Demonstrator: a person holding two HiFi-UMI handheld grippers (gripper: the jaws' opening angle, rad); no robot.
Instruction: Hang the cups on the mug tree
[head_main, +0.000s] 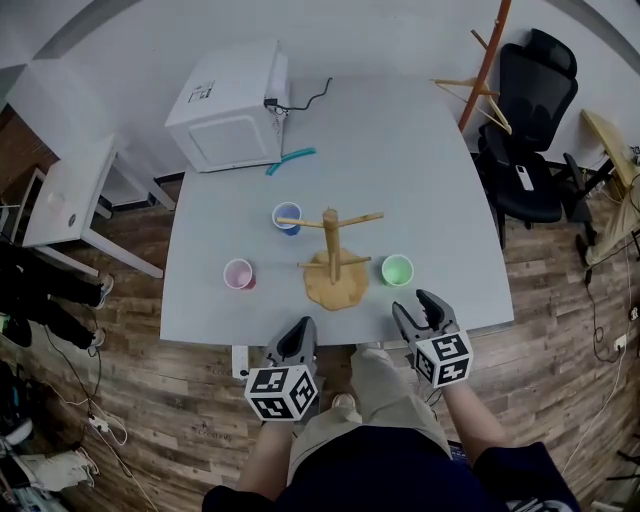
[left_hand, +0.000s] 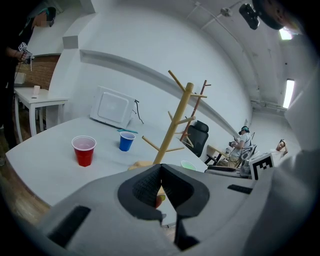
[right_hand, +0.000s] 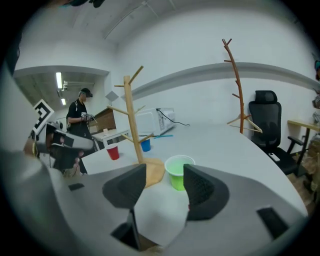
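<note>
Lower right of frame: right hand-held gripper (head_main: 410, 303), jaws apart, is aiming at green plastic cup (head_main: 397, 270); best pinching one wall squarely. Left hand-held gripper (head_main: 302, 325) is resting closed, empty.

Table (head_main: 420, 150) pale grey. Nr front edge: red cup (head_main: 238, 273), pinkish inside; green cup (head_main: 397, 270). Blue cup (head_main: 287, 217) mid-table. Mug tree (head_main: 333, 262) tan wood. Far-left corner: white box (head_main: 228, 108), teal strip (head_main: 290, 160). Left gripper (head_main: 303, 323) & right gripper (head_main: 415, 303) grey, cubes b/w squares.
</note>
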